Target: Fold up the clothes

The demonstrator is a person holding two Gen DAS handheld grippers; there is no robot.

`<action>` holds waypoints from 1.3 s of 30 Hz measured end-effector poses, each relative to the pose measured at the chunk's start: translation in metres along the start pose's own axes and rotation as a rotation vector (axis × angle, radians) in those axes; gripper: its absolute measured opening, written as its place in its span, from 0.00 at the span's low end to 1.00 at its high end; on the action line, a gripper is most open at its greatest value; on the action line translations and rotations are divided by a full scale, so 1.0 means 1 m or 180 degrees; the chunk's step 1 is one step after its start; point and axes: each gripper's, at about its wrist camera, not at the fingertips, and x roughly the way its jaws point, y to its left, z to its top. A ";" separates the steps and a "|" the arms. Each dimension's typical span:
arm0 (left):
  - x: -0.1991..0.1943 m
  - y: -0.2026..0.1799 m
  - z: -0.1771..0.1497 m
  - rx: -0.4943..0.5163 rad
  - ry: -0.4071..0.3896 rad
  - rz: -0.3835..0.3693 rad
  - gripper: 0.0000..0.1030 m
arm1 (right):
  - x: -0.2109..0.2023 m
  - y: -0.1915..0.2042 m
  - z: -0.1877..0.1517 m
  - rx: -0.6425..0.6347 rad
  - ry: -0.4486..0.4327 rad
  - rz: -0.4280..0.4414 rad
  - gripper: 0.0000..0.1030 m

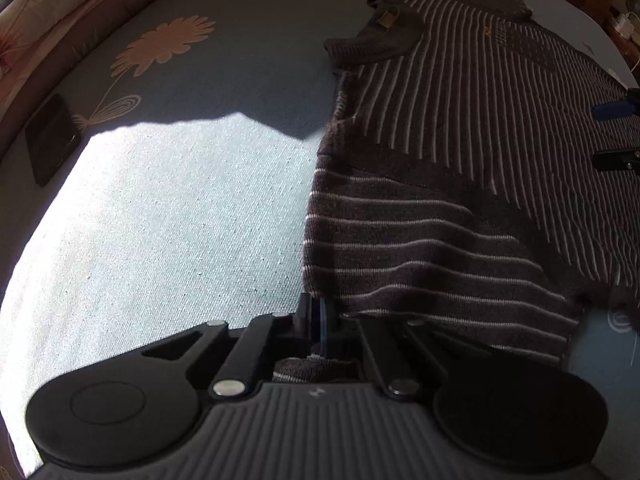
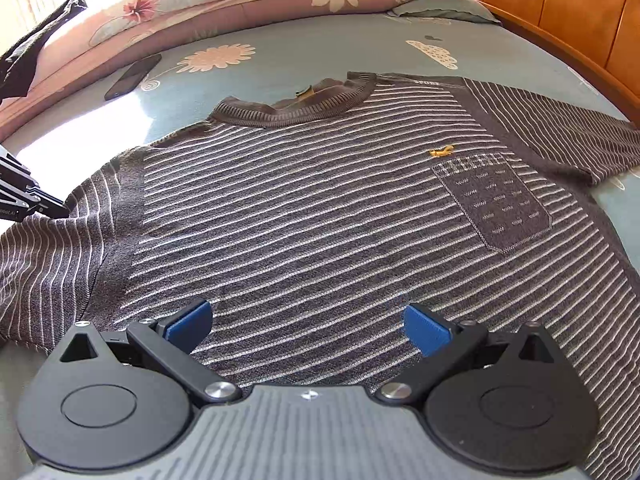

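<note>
Sunlit floral bedsheet (image 2: 280, 40), perhaps wooden headboard (image 2: 560, 8).

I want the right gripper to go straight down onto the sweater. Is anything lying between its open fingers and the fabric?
Nothing visible does. The right gripper hangs open over the striped sweater, with only bare knit between its blue pads. The phone lies off on the bedsheet, well away.

Brown striped knit sweater (image 2: 320, 200) face-up, spread flat on bedsheet (image 2: 304, 52).
</note>
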 end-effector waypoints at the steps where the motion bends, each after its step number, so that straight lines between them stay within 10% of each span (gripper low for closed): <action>1: -0.004 0.005 0.001 -0.0076 -0.0052 0.0049 0.01 | -0.001 -0.001 0.000 0.0004 -0.0013 0.0002 1.00; 13: -0.028 0.029 0.000 -0.0742 -0.0365 0.0399 0.08 | -0.011 0.002 -0.002 -0.0151 -0.0113 0.0068 1.00; 18: -0.027 0.000 0.026 -0.0700 -0.0815 -0.0192 0.15 | -0.011 0.006 -0.003 -0.0154 -0.0131 0.0090 1.00; 23: 0.013 -0.009 0.022 -0.0678 -0.0614 -0.0129 0.17 | -0.015 0.012 -0.001 -0.0195 -0.0138 0.0148 1.00; 29: -0.028 0.028 0.001 -0.1145 -0.0792 0.0265 0.15 | -0.017 0.008 -0.004 -0.0195 -0.0143 0.0153 1.00; 32: -0.054 0.018 -0.014 -0.1061 -0.0869 0.0055 0.37 | -0.018 0.009 -0.005 -0.0108 -0.0096 0.0199 1.00; 36: -0.033 -0.008 -0.037 -0.0946 -0.0486 -0.0171 0.41 | -0.020 0.021 -0.004 -0.0249 -0.0106 0.0245 1.00; 39: -0.015 -0.004 -0.058 -0.1045 -0.0270 0.0128 0.41 | -0.024 0.029 -0.004 -0.0335 -0.0122 0.0287 1.00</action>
